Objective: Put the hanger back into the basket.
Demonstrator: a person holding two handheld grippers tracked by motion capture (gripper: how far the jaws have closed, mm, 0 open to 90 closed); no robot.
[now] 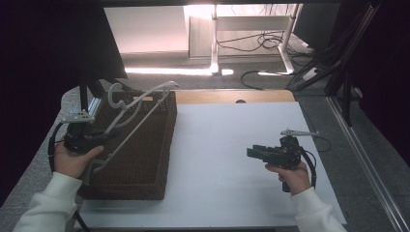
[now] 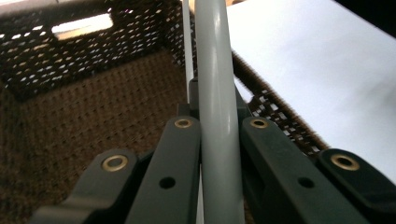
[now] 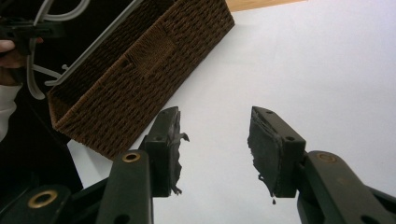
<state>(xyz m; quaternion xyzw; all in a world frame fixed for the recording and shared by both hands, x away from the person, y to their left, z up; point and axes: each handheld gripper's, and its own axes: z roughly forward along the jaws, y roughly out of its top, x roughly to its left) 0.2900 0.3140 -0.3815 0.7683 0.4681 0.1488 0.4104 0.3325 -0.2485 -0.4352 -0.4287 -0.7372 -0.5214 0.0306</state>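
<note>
The left gripper (image 1: 104,137) is clamped on a grey clothes hanger (image 1: 133,108); in the left gripper view its two black jaws press against the hanger's grey bar (image 2: 215,93) from both sides, with no gap between pad and bar; the hanger is held tilted over the open top of a dark brown woven basket (image 1: 145,159), its hook (image 1: 115,94) raised toward the basket's far left corner and its long bar slanting down toward the person's left hand (image 1: 72,159); whether the hanger's lower end touches the basket's rim I cannot tell; the basket stands on the left part of the white table (image 1: 232,145), its left side at the table's left edge and its far end near the far edge; the left gripper view looks down into the basket's woven bottom (image 2: 93,102); the right gripper (image 1: 254,152) is held above the right half of the table, well apart from the basket, pointing toward it; its jaws stand spread with nothing between them, the worn black pads (image 3: 264,144) facing each other over bare white table.
</note>
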